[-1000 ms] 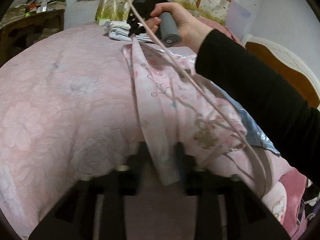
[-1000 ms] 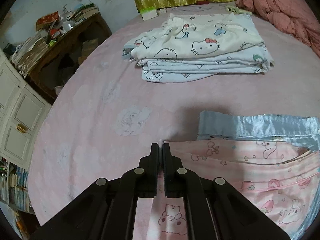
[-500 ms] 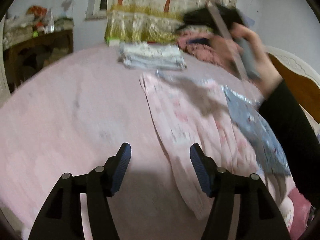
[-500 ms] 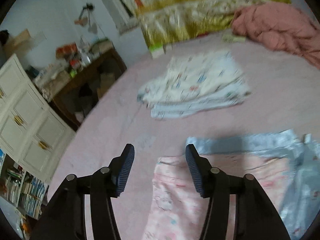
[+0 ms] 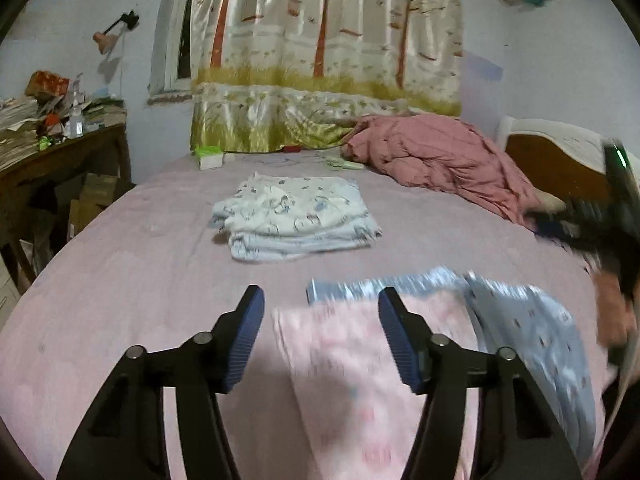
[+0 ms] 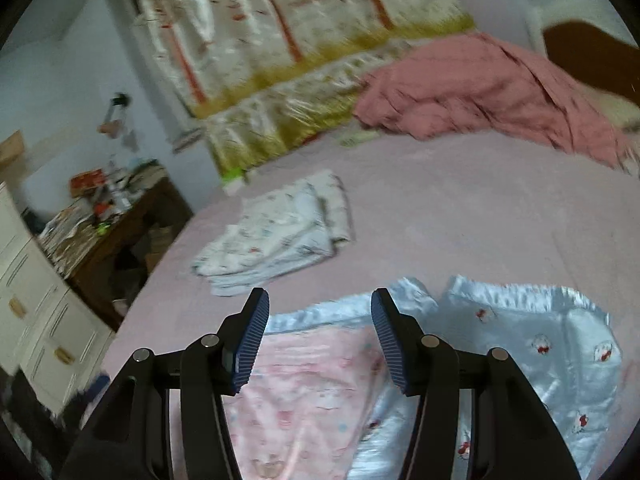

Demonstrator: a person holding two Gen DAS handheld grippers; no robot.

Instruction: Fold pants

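Pink printed pants (image 5: 360, 384) lie flat on the bed (image 5: 160, 280), overlapping a pale blue satin garment (image 6: 532, 360), apparently laid down so a fold can settle. The left tool (image 5: 320, 340) has just narrowed slightly; it and the right tool (image 6: 318, 338) stand open, clear above the cloth with nothing between the jaws. Both tilt moderately downward over the pants' far edge.
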